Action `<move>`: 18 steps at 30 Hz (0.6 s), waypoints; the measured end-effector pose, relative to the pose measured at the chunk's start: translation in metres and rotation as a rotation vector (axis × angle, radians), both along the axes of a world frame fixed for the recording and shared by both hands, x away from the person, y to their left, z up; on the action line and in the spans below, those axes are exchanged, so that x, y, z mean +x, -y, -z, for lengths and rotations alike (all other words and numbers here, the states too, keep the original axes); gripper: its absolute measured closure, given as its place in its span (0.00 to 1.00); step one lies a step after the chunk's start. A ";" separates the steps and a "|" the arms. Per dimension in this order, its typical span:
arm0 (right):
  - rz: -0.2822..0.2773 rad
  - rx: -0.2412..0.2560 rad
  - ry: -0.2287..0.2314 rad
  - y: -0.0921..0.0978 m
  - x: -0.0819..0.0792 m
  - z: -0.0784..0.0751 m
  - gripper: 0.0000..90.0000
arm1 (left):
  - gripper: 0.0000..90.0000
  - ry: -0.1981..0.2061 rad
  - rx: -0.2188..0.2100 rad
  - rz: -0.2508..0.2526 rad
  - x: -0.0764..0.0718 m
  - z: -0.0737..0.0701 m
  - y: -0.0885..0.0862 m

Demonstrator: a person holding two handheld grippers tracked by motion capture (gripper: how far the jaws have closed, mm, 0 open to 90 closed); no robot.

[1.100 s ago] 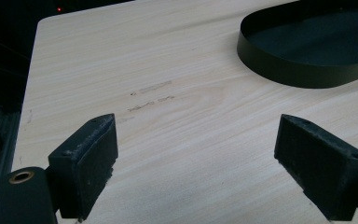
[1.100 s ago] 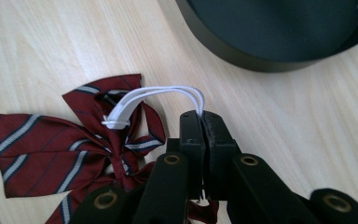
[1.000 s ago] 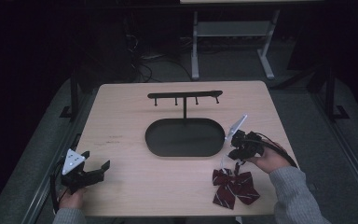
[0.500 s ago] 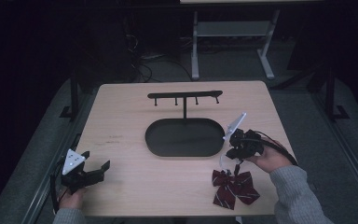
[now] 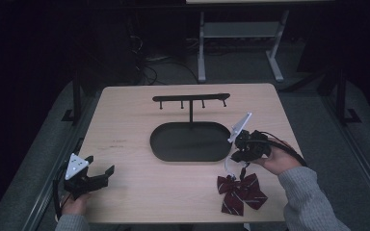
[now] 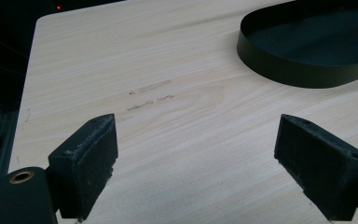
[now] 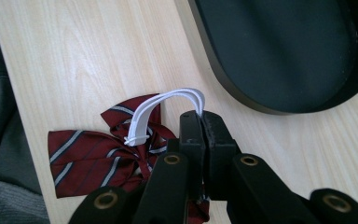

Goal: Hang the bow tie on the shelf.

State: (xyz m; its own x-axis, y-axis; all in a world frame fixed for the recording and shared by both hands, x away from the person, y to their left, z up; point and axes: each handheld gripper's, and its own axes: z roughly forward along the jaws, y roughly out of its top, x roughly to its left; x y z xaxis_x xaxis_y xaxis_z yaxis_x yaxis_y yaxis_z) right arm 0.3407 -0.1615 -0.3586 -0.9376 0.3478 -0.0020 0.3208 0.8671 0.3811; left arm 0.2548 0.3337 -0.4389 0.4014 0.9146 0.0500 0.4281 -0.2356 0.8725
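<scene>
Where the light wood bench (image 5: 139, 125) nears its right front corner, item one: a bow tie (image 5: 241, 192), dark red with pale stripes, lying flat on the surface, well clear of the front edge. In the right gripper view its white elastic strap (image 7: 168, 107) arches up from the knot and runs into the closed jaws of the right gripper (image 7: 200, 122). The bow tie's (image 7: 102, 156) wings lie on the wood just beside and partly under the gripper body.

Item two: right gripper (image 5: 243, 156), held by a hand in a grey sleeve (image 5: 303, 197), clamped on the strap, poised directly above the bow tie and just off the right end of the tray.

Item three: black oval tray (image 5: 191, 155), shallow-walled, at mid-bench; a thin post rises from its far rim and carries a horizontal black rail (image 5: 191, 98) with short pegs hanging beneath.

Item four: left gripper (image 5: 99, 174), at the near left corner of the bench, well apart from the bow tie. In the left gripper view its jaws stand wide, bare wood between them, pads (image 6: 89, 156) holding nothing; the tray's wall (image 6: 289, 74) shows at upper right.
</scene>
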 end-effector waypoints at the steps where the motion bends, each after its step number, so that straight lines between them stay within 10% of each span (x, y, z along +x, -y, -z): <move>1: -0.008 0.000 0.004 -0.002 0.000 -0.003 0.97 | 0.14 0.002 -0.004 -0.001 0.000 0.000 0.000; 18: -0.049 0.031 0.009 -0.010 0.000 -0.021 0.97 | 0.14 -0.005 0.001 0.000 0.001 0.001 -0.001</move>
